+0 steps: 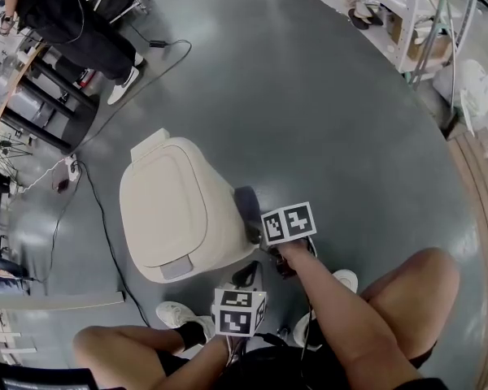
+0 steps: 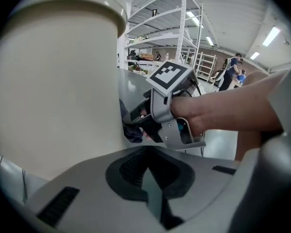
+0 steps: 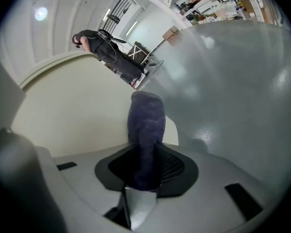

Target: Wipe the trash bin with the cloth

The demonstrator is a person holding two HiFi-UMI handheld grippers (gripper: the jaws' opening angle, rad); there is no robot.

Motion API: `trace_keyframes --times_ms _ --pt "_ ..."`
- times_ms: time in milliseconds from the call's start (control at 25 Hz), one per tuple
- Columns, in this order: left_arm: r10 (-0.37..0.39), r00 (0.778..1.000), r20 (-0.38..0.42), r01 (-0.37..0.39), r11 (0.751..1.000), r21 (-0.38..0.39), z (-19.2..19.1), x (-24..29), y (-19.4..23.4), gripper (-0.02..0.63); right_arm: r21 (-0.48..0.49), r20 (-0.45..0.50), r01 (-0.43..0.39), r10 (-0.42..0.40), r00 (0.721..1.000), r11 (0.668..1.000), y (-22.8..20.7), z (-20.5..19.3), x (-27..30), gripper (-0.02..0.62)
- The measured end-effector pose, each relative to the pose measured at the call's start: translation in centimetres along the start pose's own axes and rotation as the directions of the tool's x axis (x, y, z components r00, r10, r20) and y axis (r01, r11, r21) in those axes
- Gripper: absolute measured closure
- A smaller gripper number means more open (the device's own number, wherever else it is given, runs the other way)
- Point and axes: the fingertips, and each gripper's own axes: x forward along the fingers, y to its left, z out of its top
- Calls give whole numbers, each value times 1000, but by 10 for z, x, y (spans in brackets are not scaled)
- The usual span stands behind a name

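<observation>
Bin: trash bin (image 1: 179, 210) sits centre-left of the head view.
Right gripper (image 3: 143, 178): clamped on the cloth (image 3: 145, 130), which is pressed to the bin's right wall.
Left gripper (image 2: 148, 178): jaws together, empty.
Progress: side wipe seems under way; lid and other walls likely remain.

Person (image 1: 61, 15) cut off at top edge, cloth (image 3: 146, 125) end hidden between jaws

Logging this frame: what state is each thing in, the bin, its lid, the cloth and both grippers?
Trash bin: upright on the floor.
Lid: shut.
Cloth: bunched, clamped at one end, its free end against the bin's side.
Right gripper: shut on the cloth.
Left gripper: jaws together, nothing between them, close beside the bin.
</observation>
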Motion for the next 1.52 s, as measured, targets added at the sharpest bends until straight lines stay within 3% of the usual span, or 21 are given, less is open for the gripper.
trace_keyframes --times_ms 200,480,760,1000,1240,1520 --pt "-23 999 -29 23 1000 -2 -8 12 -4 607 -41 -38 49 -50 998 998 -17 -10 13 492" --pt "-45 997 -63 45 999 3 -14 21 -6 609 -23 -56 85 -87 995 996 -27 -19 20 492" --pt "-52 997 -60 52 999 8 -11 25 -8 609 -47 -67 138 -141 988 989 -34 -21 26 492" --pt "-40 998 -43 41 999 10 -4 17 -6 607 -12 -48 145 -145 988 989 -36 -14 19 492" --pt "-34 997 63 34 999 12 42 -16 -10 608 27 64 21 -23 998 999 -7 26 -4 492" --pt "-55 987 153 46 997 65 71 -42 -24 609 -32 210 -86 91 973 996 43 89 -49 492"
